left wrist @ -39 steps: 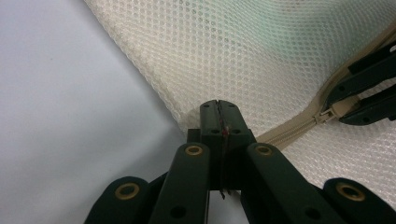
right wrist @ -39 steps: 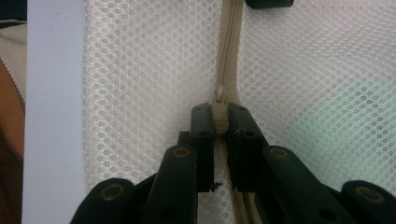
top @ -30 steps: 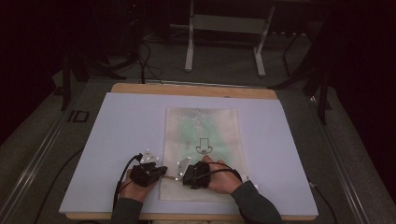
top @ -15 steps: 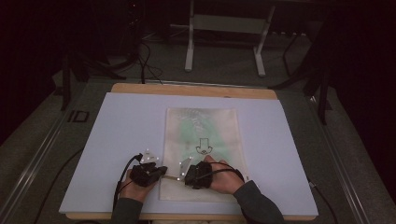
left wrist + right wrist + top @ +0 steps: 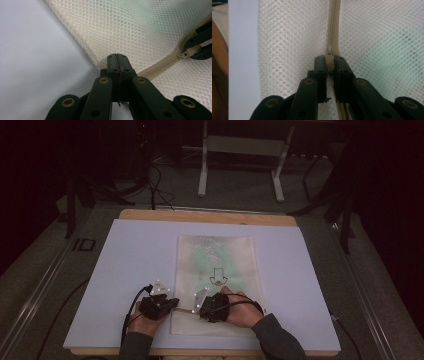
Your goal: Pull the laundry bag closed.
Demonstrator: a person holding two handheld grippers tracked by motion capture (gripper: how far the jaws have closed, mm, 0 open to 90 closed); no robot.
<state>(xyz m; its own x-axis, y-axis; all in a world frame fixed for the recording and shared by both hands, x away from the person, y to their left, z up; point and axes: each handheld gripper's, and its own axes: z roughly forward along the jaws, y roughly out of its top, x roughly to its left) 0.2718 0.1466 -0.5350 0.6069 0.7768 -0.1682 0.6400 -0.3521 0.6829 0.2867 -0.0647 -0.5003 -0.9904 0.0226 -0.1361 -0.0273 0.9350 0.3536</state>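
Mesh bag (image 5: 215, 270), flat on the white table sheet (image 5: 125, 270), zip (image 5: 160, 67) judged barely begun with nearly its whole run left: left gripper (image 5: 117, 60) clamped shut on the bag's corner edge, right gripper (image 5: 330, 65) pinching the zip pull (image 5: 329, 61), both hands low at the near edge.

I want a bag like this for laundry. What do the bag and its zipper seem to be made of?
The bag looks like cream synthetic mesh, matte: fine honeycomb holes, with green showing through. The zipper seems a beige woven tape with a plastic-looking pull tab, though that could be painted metal.
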